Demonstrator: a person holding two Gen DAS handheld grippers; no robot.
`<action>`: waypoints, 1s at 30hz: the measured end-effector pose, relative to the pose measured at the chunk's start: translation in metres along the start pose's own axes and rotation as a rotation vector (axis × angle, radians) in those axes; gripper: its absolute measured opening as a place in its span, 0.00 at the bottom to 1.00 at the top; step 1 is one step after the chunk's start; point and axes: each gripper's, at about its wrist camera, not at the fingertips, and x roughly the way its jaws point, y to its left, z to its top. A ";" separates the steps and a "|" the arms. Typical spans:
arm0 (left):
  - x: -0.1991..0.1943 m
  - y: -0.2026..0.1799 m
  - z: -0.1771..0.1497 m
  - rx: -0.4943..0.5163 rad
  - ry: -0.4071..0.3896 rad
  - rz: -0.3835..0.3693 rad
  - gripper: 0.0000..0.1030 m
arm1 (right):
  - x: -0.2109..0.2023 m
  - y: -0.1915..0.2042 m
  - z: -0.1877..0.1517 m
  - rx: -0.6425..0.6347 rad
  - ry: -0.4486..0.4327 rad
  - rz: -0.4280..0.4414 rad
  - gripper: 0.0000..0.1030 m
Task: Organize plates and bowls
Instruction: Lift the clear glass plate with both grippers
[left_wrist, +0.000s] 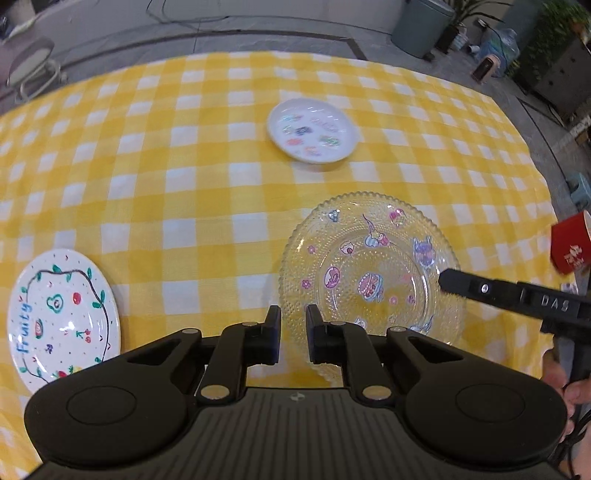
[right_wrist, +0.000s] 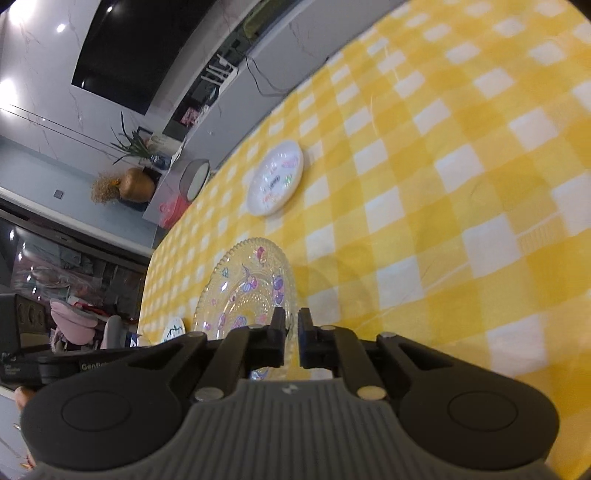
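Note:
A clear glass plate (left_wrist: 369, 266) with cartoon stickers and a beaded rim hangs just above the yellow checked tablecloth (left_wrist: 184, 192). My left gripper (left_wrist: 293, 321) is shut on its near-left rim. My right gripper (left_wrist: 445, 280) reaches in from the right and is shut on the opposite rim. In the right wrist view the glass plate (right_wrist: 251, 288) stands edge-on between the fingers of the right gripper (right_wrist: 291, 321), and its shadow falls on the cloth beside it. A white plate with coloured drawings (left_wrist: 313, 130) (right_wrist: 275, 182) lies farther out. A white "Fruity" plate (left_wrist: 62, 317) (right_wrist: 173, 330) lies at the near left.
A red paper cup (left_wrist: 572, 243) stands at the table's right edge. A person's hand (left_wrist: 576, 391) holds the right gripper. Beyond the far table edge are a chair (left_wrist: 29, 70), a grey bin (left_wrist: 421, 26) and floor.

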 end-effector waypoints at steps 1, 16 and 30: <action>-0.003 -0.006 -0.001 0.008 -0.002 0.006 0.14 | -0.006 0.001 0.001 0.004 -0.007 0.003 0.06; -0.043 -0.105 -0.034 0.060 -0.049 -0.112 0.02 | -0.062 0.018 -0.024 -0.012 -0.031 -0.141 0.04; -0.065 -0.102 -0.064 0.100 -0.071 0.006 0.03 | -0.070 -0.040 -0.032 0.136 -0.004 -0.087 0.00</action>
